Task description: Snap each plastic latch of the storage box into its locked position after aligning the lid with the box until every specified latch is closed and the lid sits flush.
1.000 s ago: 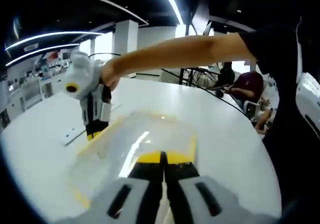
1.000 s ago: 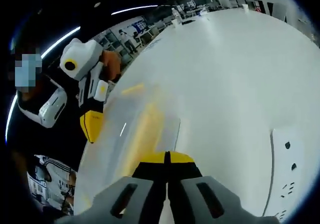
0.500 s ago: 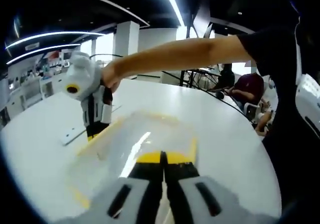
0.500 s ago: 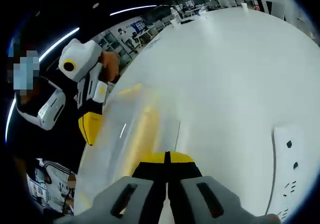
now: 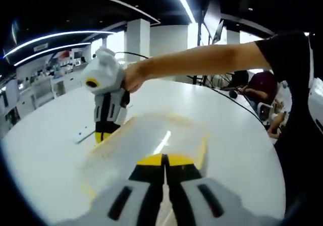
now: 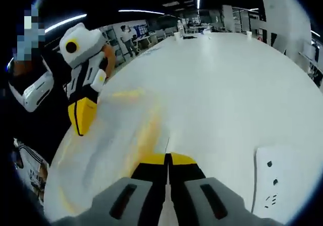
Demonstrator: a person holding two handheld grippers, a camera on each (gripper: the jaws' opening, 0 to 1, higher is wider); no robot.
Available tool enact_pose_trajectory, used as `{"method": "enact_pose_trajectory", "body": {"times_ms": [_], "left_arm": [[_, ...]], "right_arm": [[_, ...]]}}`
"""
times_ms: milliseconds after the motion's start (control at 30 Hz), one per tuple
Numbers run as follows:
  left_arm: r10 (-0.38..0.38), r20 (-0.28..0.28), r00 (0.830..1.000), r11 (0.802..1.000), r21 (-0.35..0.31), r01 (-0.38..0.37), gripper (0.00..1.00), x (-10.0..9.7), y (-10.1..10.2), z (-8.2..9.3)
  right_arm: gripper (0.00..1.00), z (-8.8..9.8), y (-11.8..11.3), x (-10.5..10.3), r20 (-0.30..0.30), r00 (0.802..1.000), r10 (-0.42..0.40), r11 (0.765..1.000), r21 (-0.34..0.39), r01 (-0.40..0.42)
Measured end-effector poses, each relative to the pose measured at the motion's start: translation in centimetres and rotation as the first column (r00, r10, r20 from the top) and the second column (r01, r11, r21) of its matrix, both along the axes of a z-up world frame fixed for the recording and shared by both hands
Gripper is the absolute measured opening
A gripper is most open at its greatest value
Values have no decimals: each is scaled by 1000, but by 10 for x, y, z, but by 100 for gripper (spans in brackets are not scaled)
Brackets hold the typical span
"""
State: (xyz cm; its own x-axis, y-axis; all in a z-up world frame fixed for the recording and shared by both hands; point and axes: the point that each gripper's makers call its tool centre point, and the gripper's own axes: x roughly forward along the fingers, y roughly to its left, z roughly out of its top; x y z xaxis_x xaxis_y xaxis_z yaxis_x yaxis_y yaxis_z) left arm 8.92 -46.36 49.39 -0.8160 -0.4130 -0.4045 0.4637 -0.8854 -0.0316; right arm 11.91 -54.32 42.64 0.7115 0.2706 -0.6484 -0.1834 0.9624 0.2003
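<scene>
A clear storage box (image 5: 151, 135) with its lid on and yellow latches (image 5: 203, 149) lies on a white round table (image 5: 45, 150). My left gripper (image 5: 164, 160) is shut, its yellow-tipped jaws resting over the near end of the lid. My right gripper (image 5: 103, 135), held by a hand on a bare arm, points down at the box's far left edge. In the right gripper view the box (image 6: 116, 135) is blurred. There my right gripper (image 6: 168, 160) is shut over the lid, and the left gripper (image 6: 79, 120) hangs at the box's opposite end.
A flat white power strip (image 6: 275, 185) lies on the table to the right of the box, also seen as a strip (image 5: 86, 134) beyond it. People sit at the table's far side (image 5: 262, 85). The person's dark sleeve (image 5: 287, 69) is at the right.
Both cameras have shifted and tilted, and the box is now more blurred. Each gripper stays shut at its own end of the lid, and the right gripper looks a little nearer.
</scene>
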Motion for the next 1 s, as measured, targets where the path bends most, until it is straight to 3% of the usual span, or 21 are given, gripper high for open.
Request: {"method": "enact_pose_trajectory", "body": {"times_ms": [67,133,267,433,500,600,700,767,800,900,967,1000], "left_arm": [[46,-50,998,999,-24,-47,2,6,-7,10],[80,-61,995,996,-35,-82,2,13,-10,13],[124,-78,989,987,-91,-131,8,24,-13,20],[191,-122,974,963,-168,-210,17,40,-14,32],[233,-186,955,943,-196,-268,20,49,-15,42],[288,-257,923,911,-223,-346,29,64,-15,52],[316,-265,911,900,-221,-376,32,73,-10,53],[348,-248,904,869,-275,-411,39,85,-9,54],[359,-232,904,864,-285,-416,42,88,-8,53],[389,-251,887,843,-291,-452,47,99,0,56],[411,-268,872,829,-288,-479,49,107,5,59],[420,-276,864,820,-292,-492,50,111,9,61]], "right_arm": [[0,5,-4,1,7,999,-32,997,-66,33],[1,9,-7,1,19,998,-63,994,-94,64],[5,32,-16,-2,111,980,-168,969,-164,184],[16,66,-18,-18,228,928,-294,902,-255,348],[20,78,-15,-27,272,902,-335,870,-277,407],[23,101,-19,-46,381,830,-408,784,-319,532],[24,118,-18,-69,467,745,-477,698,-313,643],[27,132,-15,-87,521,672,-527,652,-260,712],[28,138,-13,-94,547,642,-537,632,-243,736],[39,147,-7,-117,568,565,-598,564,-202,801],[53,155,1,-130,591,511,-624,521,-173,836],[56,160,6,-136,609,493,-621,501,-176,848]]}}
